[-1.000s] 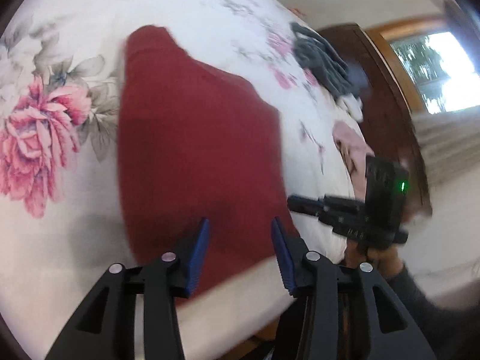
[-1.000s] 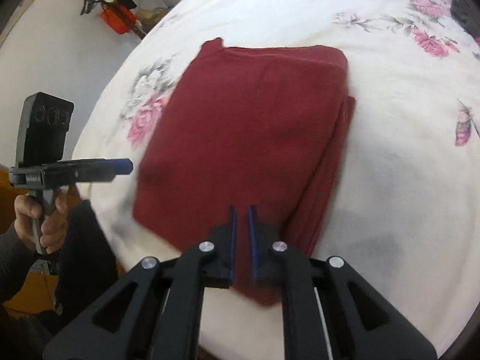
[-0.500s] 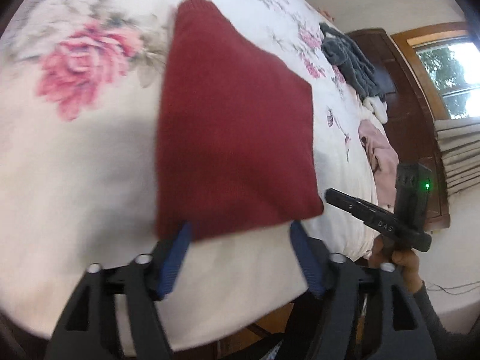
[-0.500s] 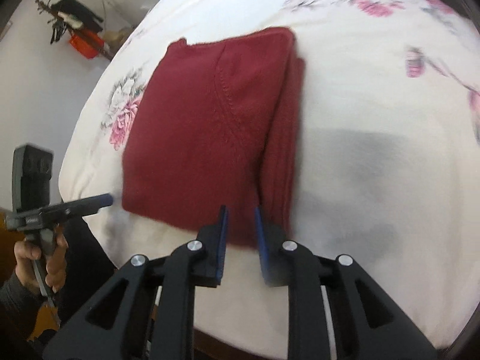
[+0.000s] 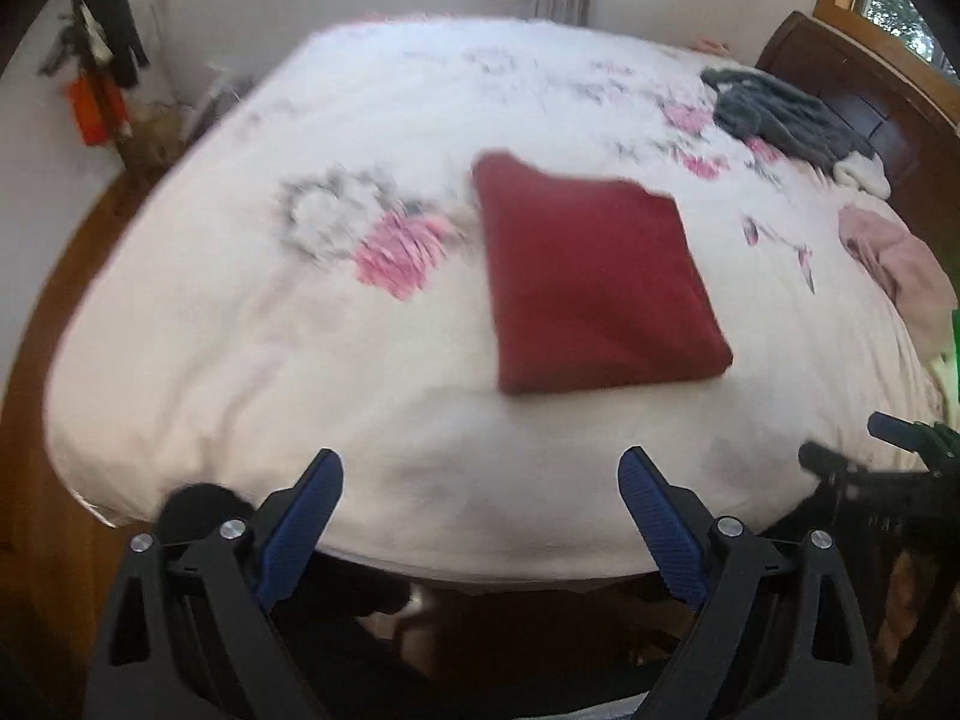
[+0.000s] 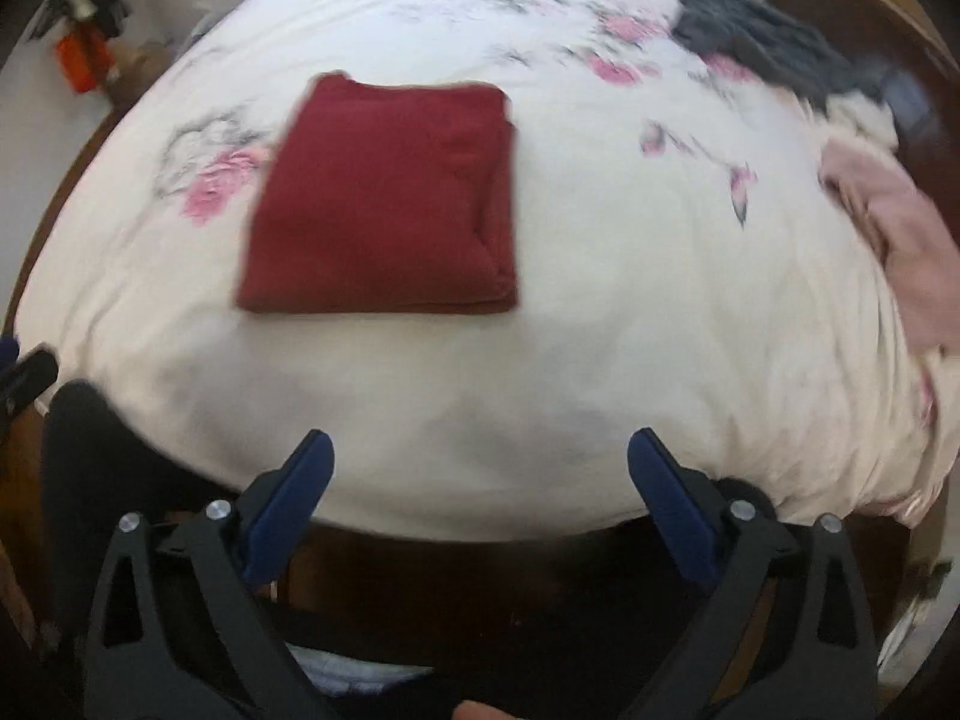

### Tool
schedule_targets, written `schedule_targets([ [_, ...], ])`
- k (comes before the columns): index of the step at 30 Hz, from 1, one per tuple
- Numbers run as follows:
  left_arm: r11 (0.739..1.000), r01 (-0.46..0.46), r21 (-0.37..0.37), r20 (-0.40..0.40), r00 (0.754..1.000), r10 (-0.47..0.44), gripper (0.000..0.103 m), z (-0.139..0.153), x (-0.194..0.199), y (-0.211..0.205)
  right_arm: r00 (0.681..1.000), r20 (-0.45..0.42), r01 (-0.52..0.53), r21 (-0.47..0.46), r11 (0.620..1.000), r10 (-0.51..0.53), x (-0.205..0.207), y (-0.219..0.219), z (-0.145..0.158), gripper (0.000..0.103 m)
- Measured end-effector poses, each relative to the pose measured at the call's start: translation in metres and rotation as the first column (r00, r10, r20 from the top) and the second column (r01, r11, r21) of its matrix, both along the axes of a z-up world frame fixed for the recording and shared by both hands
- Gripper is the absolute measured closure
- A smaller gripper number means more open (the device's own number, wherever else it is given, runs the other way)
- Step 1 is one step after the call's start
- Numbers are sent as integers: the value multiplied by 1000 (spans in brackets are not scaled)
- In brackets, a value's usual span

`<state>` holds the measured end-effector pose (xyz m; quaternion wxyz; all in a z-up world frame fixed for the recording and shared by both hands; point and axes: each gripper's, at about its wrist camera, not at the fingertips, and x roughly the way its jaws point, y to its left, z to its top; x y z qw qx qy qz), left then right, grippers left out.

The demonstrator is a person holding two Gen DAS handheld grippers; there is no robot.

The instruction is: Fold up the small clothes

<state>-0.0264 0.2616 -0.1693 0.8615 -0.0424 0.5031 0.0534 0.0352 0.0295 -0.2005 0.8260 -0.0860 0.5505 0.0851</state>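
Nearest, we see the left gripper (image 5: 480, 474) with jaws spread wide, nothing between the blue pads, hanging over the near edge of the bed (image 5: 420, 480). The right gripper (image 6: 480, 456) is likewise gaping wide and empty above the near bed edge. In the left wrist view the right gripper's black tips poke in at the far right edge.

Beyond that, the red folded garment (image 5: 594, 282) lies flat on the floral bedspread (image 6: 630, 300), a neat rectangle, well apart from both grippers; in the right wrist view (image 6: 384, 198) its layered fold edge runs along its right side.

Farther right we see a pink garment (image 6: 900, 228) bunched at the right edge of the bed, and at the far right a grey garment (image 5: 780, 114) heaped near the dark wooden headboard (image 5: 852, 78).

No readable writing or labels anywhere; both views are blurred.
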Motion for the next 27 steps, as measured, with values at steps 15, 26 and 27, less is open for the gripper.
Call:
schedule_targets([
  [15,997,73,-8,160,985,-71,10,159,-52,-3,905,426,-30,47,998,7,-66,-3,205,3],
  [26,998,62,-30,137,989,-57,10,151,-56,-17,935,354,-43,56,997,20,-76,3,194,3],
  [27,998,63,-28,133,989,-59,10,149,-55,-18,937,347,-44,57,997,22,-74,4,193,3],
])
